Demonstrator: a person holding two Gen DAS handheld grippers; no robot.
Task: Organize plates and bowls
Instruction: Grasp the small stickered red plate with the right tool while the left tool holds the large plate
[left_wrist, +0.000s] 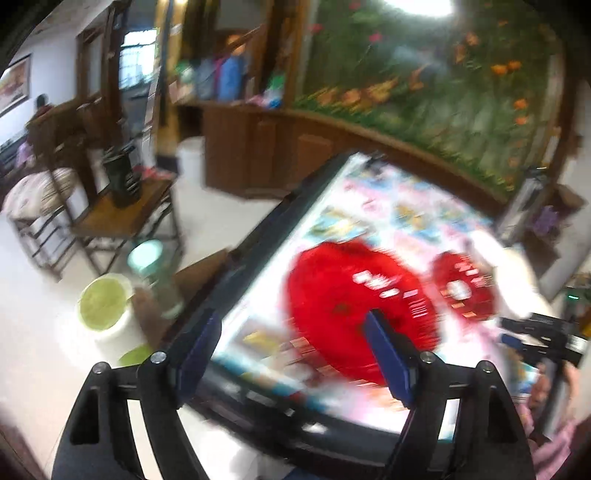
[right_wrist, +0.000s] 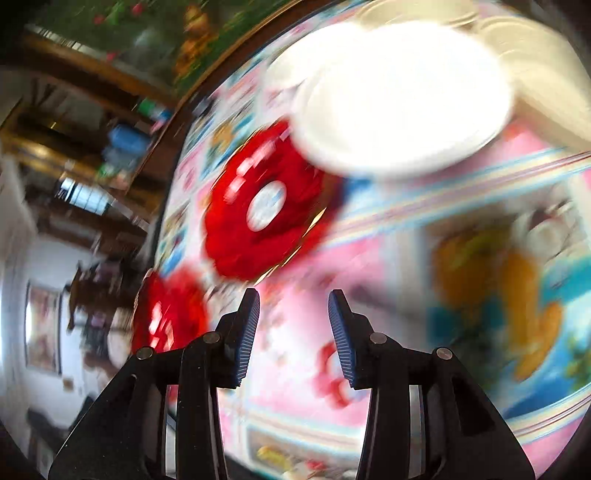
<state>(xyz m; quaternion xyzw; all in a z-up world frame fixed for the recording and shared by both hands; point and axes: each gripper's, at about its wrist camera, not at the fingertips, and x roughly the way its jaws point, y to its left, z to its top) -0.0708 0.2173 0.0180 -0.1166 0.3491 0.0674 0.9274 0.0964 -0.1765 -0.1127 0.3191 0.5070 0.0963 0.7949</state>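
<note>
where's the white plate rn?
Right wrist view, upper right: the white plate lies on the patterned tablecloth, beyond the open right gripper, its left rim beside the larger red dish.

Both views smear with motion blur; white plate (right_wrist: 399, 99) blown out upper right, fisheye edges curve to black.

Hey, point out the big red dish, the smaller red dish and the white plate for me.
big red dish (left_wrist: 351, 295), left wrist view, on its red middle.
smaller red dish (left_wrist: 463, 286), left wrist view, near its centre.
white plate (right_wrist: 402, 96), right wrist view, on its flat white middle.
</note>
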